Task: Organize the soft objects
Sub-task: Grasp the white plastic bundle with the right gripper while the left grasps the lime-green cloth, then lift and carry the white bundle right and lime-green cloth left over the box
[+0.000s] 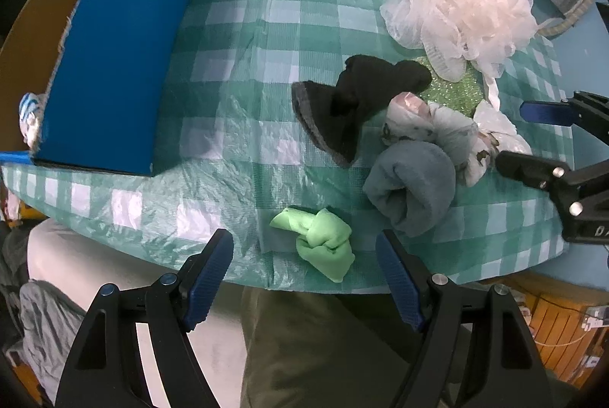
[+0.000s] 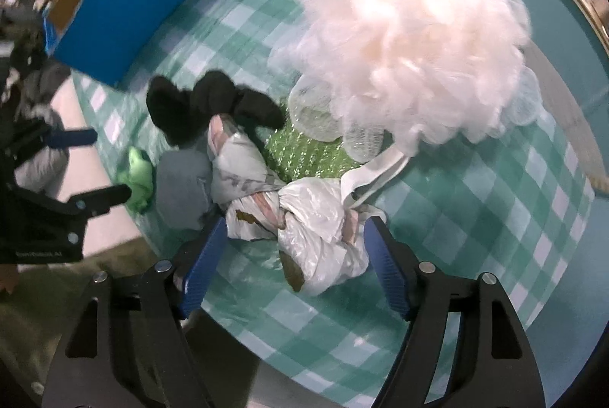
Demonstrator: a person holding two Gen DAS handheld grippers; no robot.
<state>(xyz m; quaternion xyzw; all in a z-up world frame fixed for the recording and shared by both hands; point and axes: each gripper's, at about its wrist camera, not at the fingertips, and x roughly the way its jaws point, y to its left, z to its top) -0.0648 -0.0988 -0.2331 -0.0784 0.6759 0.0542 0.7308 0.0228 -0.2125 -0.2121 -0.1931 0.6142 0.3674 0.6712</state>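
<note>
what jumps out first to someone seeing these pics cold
The big pale pink bath pouf dominates, sitting at the far right of the green checked tablecloth. Below it lies a heap of soft things, the black sock most visible, with a bright green cloth near the table's front edge. A blue cardboard box stands at the left.

Left wrist view: above near table edge, facing down-forward, black sock (image 1: 361, 103) mid-distance. Right wrist view: closer, from right side, facing white plastic bundle (image 2: 312, 225). Both share sock, bath pouf (image 2: 411, 42), blue box (image 1: 121, 65).
</note>
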